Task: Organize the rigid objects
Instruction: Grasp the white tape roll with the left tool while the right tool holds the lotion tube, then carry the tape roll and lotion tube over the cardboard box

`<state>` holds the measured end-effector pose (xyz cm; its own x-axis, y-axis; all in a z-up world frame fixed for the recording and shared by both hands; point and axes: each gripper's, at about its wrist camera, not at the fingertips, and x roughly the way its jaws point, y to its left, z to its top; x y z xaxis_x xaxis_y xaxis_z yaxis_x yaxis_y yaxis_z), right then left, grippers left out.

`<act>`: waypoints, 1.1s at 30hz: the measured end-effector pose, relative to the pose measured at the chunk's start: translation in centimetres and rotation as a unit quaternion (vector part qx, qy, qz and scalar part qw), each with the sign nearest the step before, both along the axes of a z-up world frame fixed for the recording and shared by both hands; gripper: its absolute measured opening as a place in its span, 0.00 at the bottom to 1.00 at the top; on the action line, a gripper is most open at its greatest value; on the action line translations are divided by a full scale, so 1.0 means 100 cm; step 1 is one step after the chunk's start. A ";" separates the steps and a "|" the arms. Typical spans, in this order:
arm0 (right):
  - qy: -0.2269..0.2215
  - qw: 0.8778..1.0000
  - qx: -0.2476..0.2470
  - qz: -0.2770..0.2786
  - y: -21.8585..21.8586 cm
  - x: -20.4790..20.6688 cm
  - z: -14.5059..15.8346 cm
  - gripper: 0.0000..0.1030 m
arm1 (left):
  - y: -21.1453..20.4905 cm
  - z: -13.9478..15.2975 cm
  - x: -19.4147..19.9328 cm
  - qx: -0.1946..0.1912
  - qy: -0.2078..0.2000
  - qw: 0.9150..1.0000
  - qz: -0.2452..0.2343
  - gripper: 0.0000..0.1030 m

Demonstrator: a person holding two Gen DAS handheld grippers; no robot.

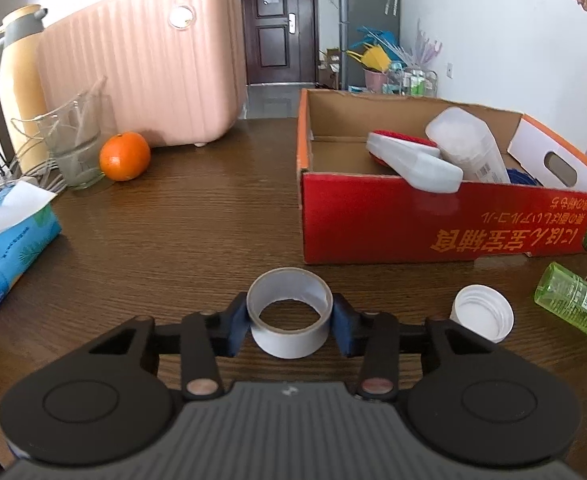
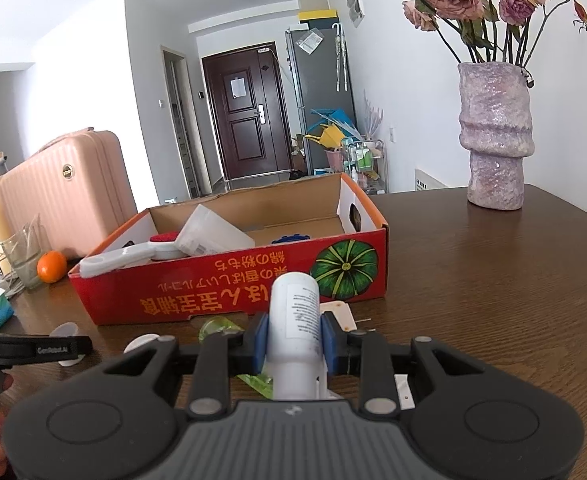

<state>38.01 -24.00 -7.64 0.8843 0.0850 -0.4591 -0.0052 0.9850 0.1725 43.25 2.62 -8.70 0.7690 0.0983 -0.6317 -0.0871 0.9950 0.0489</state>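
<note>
In the left wrist view my left gripper (image 1: 290,322) is shut on a grey tape roll (image 1: 289,312) that stands on the brown table, its blue pads pressed on both sides. A white cap (image 1: 482,312) lies just right of it. In the right wrist view my right gripper (image 2: 295,338) is shut on a white bottle (image 2: 296,316), held in front of the red cardboard box (image 2: 229,292). The box (image 1: 433,224) holds a white container (image 1: 469,148), a white and red brush (image 1: 409,160) and a blue thing.
A green bottle (image 1: 573,304) lies at the right. An orange (image 1: 124,156), a glass cup (image 1: 73,148), a tissue box (image 1: 9,240), a thermos (image 1: 17,84) and a pink case (image 1: 145,68) stand at the left. A purple vase (image 2: 495,136) with flowers is at the far right.
</note>
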 end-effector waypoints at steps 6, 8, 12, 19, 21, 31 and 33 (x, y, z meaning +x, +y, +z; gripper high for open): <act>-0.005 1.000 0.002 0.001 0.000 -0.002 0.001 0.26 | -0.001 0.008 -0.022 -0.002 -0.020 1.000 0.000 0.42; -0.007 1.000 0.001 0.002 0.000 -0.003 0.002 0.26 | -0.001 0.012 -0.030 -0.009 -0.027 1.000 -0.003 0.42; -0.013 1.000 0.002 0.008 0.002 -0.006 0.004 0.26 | -0.004 0.019 -0.046 -0.020 -0.042 0.999 -0.005 0.42; -0.028 0.999 0.004 0.019 0.007 -0.015 0.010 0.26 | -0.015 0.028 -0.069 -0.031 -0.054 0.998 -0.028 0.43; -0.034 0.999 0.004 0.024 0.009 -0.018 0.013 0.26 | -0.019 0.031 -0.076 -0.035 -0.058 0.997 -0.034 0.43; -0.058 0.997 0.004 0.045 0.019 -0.035 0.023 0.26 | -0.034 0.048 -0.101 -0.042 -0.093 0.993 -0.055 0.43; -0.058 0.997 0.004 0.047 0.020 -0.036 0.024 0.26 | -0.036 0.050 -0.102 -0.042 -0.095 0.993 -0.054 0.43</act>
